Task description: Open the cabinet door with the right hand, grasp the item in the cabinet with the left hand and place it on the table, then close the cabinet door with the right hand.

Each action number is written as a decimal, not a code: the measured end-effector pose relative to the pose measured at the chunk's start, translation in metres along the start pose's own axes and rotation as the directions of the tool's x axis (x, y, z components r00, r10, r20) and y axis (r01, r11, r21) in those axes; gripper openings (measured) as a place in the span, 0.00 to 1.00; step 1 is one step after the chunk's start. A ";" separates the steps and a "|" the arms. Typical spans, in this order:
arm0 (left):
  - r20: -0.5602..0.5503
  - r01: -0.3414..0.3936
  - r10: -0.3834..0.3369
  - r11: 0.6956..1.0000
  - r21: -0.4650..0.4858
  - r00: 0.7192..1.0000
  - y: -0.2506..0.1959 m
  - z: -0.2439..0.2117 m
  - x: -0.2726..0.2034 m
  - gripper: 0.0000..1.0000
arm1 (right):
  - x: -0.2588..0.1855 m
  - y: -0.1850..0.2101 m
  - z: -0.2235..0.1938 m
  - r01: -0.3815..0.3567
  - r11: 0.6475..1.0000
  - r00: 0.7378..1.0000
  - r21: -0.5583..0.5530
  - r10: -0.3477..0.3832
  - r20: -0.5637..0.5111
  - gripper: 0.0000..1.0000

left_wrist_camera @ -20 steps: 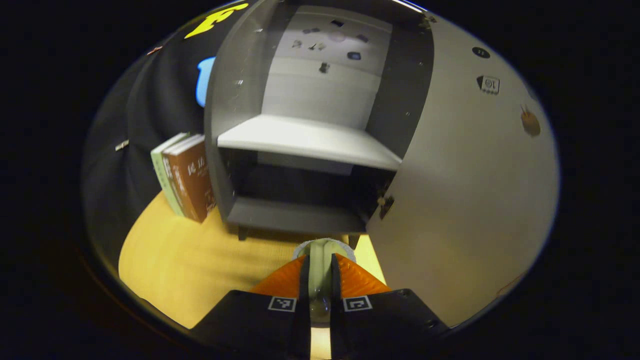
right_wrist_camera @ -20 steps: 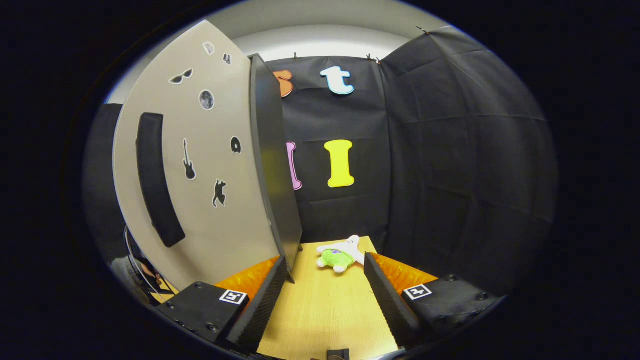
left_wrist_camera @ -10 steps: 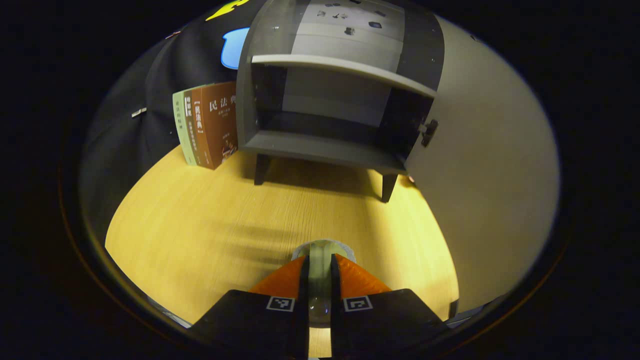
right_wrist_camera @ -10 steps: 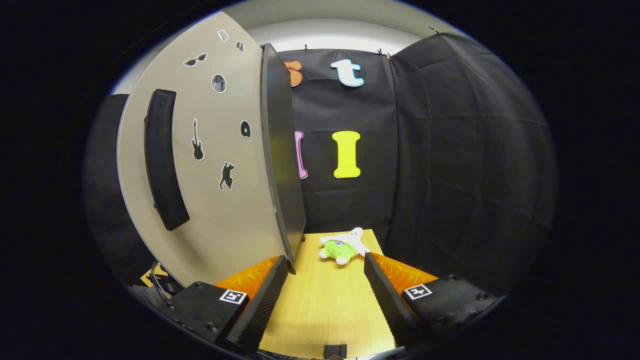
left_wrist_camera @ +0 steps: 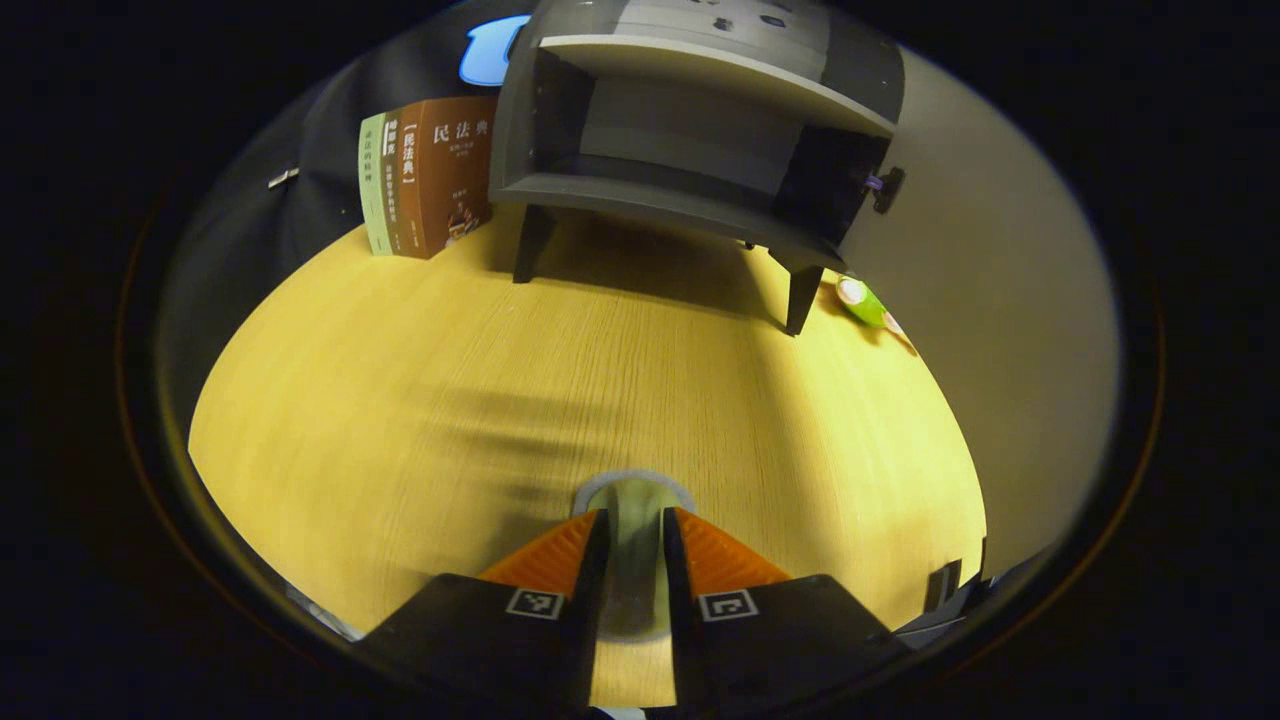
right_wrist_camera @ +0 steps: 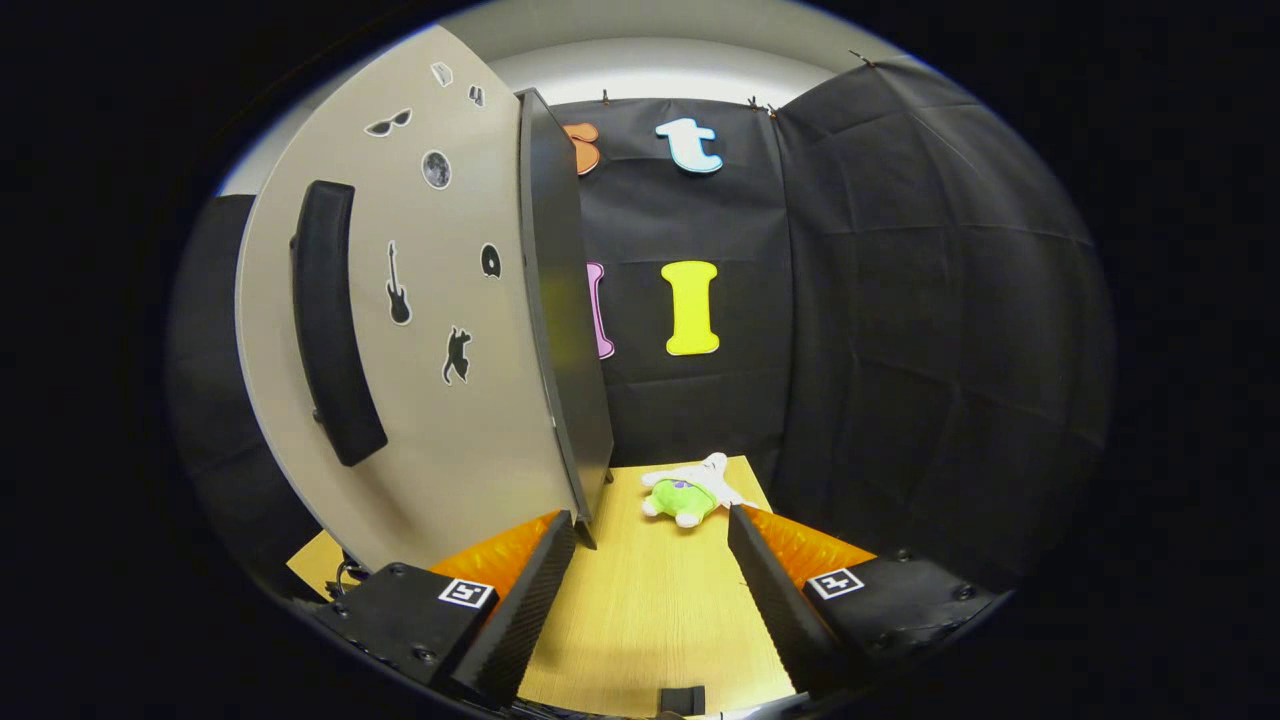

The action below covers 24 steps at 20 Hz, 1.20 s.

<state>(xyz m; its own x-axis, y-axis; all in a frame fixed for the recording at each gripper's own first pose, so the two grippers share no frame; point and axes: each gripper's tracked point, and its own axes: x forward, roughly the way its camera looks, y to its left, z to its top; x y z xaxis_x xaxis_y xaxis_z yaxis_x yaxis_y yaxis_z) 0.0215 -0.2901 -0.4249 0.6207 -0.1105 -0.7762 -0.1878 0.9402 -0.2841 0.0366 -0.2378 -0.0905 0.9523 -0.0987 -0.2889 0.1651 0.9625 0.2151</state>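
— Two grippers to log. In the left gripper view we find the left gripper (left_wrist_camera: pixel 634 520) low over the wooden table (left_wrist_camera: pixel 400 400), its fingers (left_wrist_camera: pixel 548 552) pressed against both sides of a pale, round-topped item (left_wrist_camera: pixel 634 500). What the item is we cannot tell.

— Agreed. And the cabinet?

— We see the grey cabinet (left_wrist_camera: pixel 690 120) at the far side of the table, standing on short dark legs, its lower compartment dark inside and one shelf above. The cabinet door (left_wrist_camera: pixel 980 300) stands swung out on the right.

— Any writing?

— Left of the cabinet we note upright books (left_wrist_camera: pixel 425 175), touching or just beside its wall. Their spines and cover carry Chinese characters; we cannot read the small print. Square coded markers sit on both gripper bodies.

— The other side?

— In the right gripper view the right gripper (right_wrist_camera: pixel 650 545) has its fingers spread wide with bare table between them, holding nothing. The door's outer face is near on the left, with a long dark handle (right_wrist_camera: pixel 335 330) and stickers: sunglasses, a moon, a guitar, a cat.

— Anything else?

— A green and white plush toy (right_wrist_camera: pixel 685 495) lies at the far end of the table, near the black booth wall.
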 end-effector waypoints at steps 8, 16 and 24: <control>0.068 0.048 -0.050 0.998 0.037 0.996 -0.008 0.043 -0.033 0.94 | -0.016 0.029 0.020 -0.089 0.996 0.995 0.029 0.088 0.056 0.98; 0.556 0.129 -0.263 0.955 0.268 0.789 -0.050 0.246 -0.198 0.95 | -0.042 0.063 0.054 -0.223 0.974 0.962 0.048 0.212 0.175 0.98; 0.762 0.065 -0.390 0.906 0.419 0.517 -0.055 0.332 -0.320 0.92 | -0.038 0.085 0.061 -0.243 0.969 0.948 -0.043 0.247 0.202 0.96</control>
<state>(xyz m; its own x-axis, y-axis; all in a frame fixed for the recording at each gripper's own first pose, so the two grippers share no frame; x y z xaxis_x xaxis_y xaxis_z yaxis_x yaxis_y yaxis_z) 0.0860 -0.1994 0.0256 0.9743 -0.1784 0.1378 0.1895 0.9792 -0.0722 0.0302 -0.1679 -0.0048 0.9951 0.0932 -0.0318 -0.0829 0.9676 0.2386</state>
